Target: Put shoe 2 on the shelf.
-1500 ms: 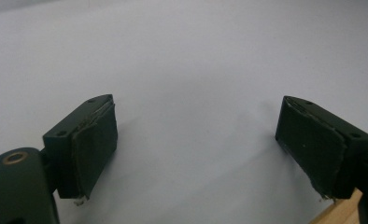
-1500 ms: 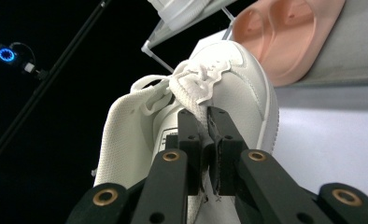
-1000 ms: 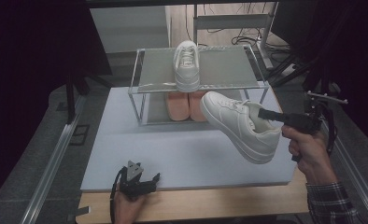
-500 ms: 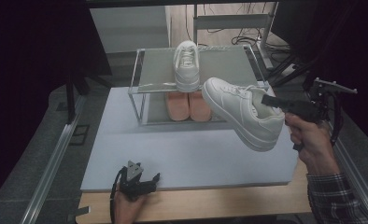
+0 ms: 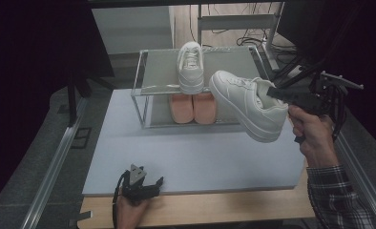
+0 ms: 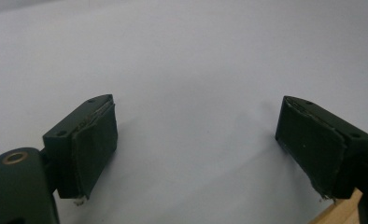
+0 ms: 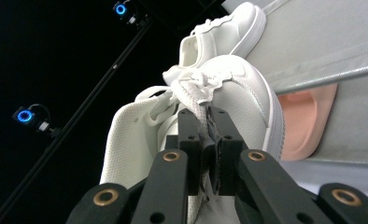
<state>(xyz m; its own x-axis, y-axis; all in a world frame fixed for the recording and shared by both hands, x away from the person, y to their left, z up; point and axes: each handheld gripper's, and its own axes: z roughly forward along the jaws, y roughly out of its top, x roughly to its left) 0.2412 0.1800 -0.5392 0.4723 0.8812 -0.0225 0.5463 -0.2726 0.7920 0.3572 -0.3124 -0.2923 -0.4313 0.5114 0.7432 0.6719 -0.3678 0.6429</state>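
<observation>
Surface (image 5: pixel 195 157): a pale grey-blue mat laid over a wooden top, whose bare wood shows along the near edge.
Rack (image 5: pixel 145 90): a metal-framed shelf stand at the back of the mat, with a flat upper shelf and an open space under it.
Held white sneaker (image 5: pixel 248 105): up in the air, clear of the surface, in front of the rack's right end, toe pointing toward the rack and the sole tilted; in the right gripper view (image 7: pixel 229 93) it hangs close in front of the jaws.
Second white sneaker (image 5: pixel 191 67): standing on the upper shelf, toe away from the person.
Orange pair (image 5: pixel 193 107): side by side beneath the shelf.
Right gripper (image 5: pixel 277 91): jaws clamped nearly together on the held white sneaker at its collar, by the laces.
Left gripper (image 5: pixel 150 183): resting at the near edge of the mat, jaws spread wide with nothing between them.
</observation>
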